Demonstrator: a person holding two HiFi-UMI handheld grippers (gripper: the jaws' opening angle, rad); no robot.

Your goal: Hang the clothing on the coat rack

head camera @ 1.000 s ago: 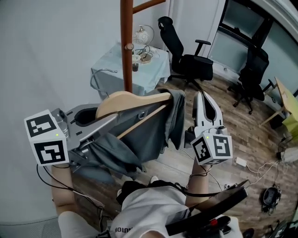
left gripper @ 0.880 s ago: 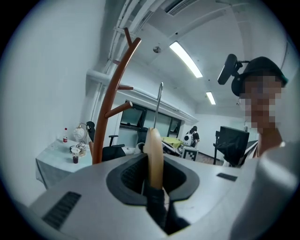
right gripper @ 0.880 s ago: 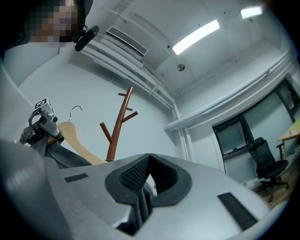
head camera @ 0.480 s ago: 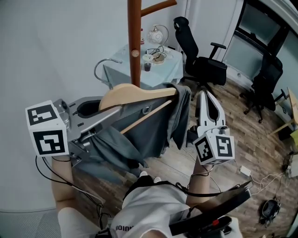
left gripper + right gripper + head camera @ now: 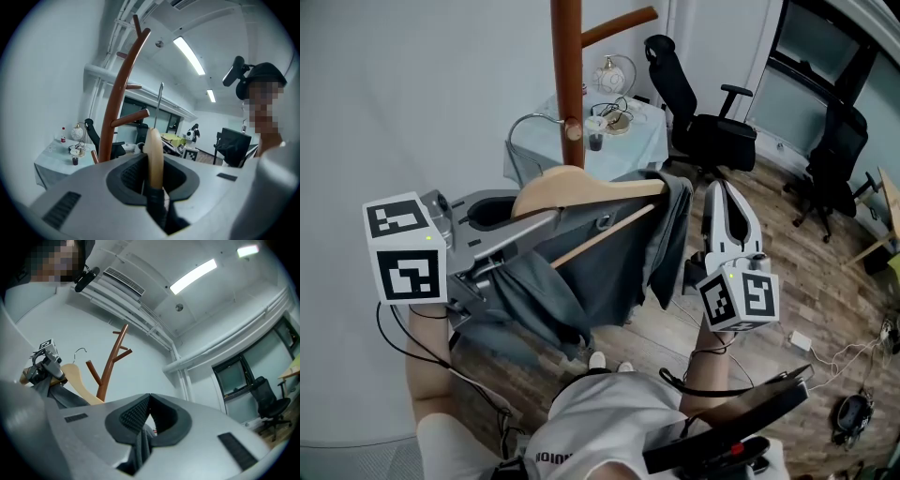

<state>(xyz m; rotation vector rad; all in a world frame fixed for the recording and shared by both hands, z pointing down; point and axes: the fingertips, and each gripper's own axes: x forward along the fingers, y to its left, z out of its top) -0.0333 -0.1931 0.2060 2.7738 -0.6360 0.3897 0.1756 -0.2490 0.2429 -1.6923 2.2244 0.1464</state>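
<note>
Where pale walls meet a floor (image 5: 787,272) of brown wood planks, a coat rack (image 5: 567,84) rises as a smooth, round, reddish-brown wooden pole with short angled pegs. Far right, two black mesh-backed office chairs (image 5: 703,131) stand below dark-framed windows. Behind the rack sits a small table (image 5: 623,155) draped in pale blue-green cloth.

The grey garment (image 5: 600,272), soft and matte, hangs in loose folds from a hanger (image 5: 581,187) of pale, curved, polished wood. It is held in the air near the person, in front of the rack. The hanger's thin metal hook (image 5: 520,131) curls just left of the pole, beside a short peg and not yet over any.

The left gripper (image 5: 153,173), grey with ribbed black pads, has its jaws clamped on one end of the hanger, with a bit of grey cloth caught below the wood. The right gripper (image 5: 148,413), white-bodied in the head view, has its jaws pressed together on a fold of the garment at its right edge.
</note>
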